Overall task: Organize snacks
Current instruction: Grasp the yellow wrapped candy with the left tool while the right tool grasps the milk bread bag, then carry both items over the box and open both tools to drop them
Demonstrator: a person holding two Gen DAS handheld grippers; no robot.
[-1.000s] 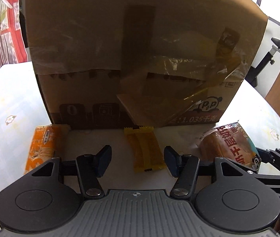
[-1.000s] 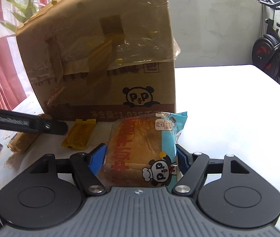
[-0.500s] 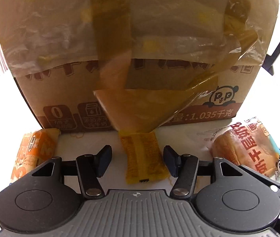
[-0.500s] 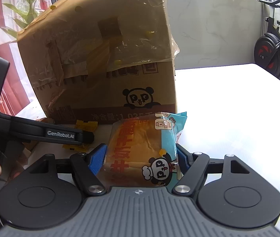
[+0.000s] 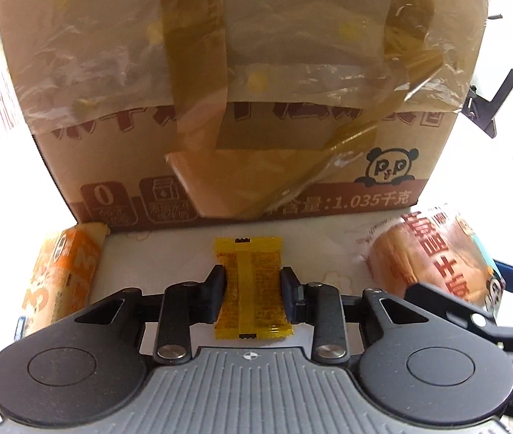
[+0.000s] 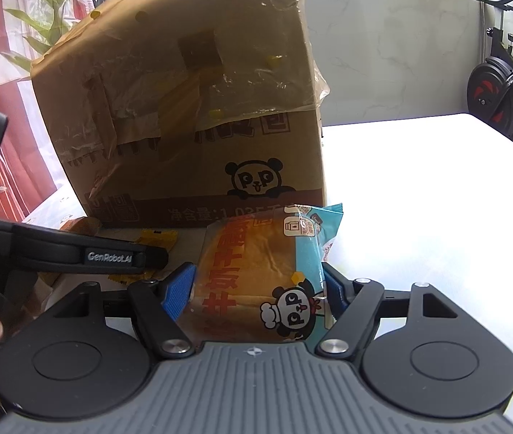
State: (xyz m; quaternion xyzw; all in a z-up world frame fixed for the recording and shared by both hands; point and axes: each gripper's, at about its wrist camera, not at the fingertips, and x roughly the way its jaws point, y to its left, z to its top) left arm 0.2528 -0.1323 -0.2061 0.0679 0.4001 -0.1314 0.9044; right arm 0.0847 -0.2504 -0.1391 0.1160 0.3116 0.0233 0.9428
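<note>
A: What is the setting?

B: A white table (image 6: 419, 188) with a faint flower print, bright with daylight. A tall cardboard box (image 5: 242, 108), patched with clear and yellow tape and printed with a panda, stands on it. Behind are a pale wall, red curtains with a leafy plant, and an exercise bike (image 6: 502, 86).

A: Where are the snacks?

B: All lie on the table in front of the box. A small yellow packet (image 5: 251, 282) sits between the jaws of the left gripper (image 5: 252, 289), which are closing, their pads right at its sides. An orange-wrapped roll (image 5: 61, 282) lies to its left. The bread packet (image 6: 256, 278) with the panda chef sits between the jaws of the right gripper (image 6: 260, 289), held wide and touching its sides.

A: What changed?

B: The left gripper has come forward over the yellow packet and narrowed from a wide spread. The right has stayed put.
</note>
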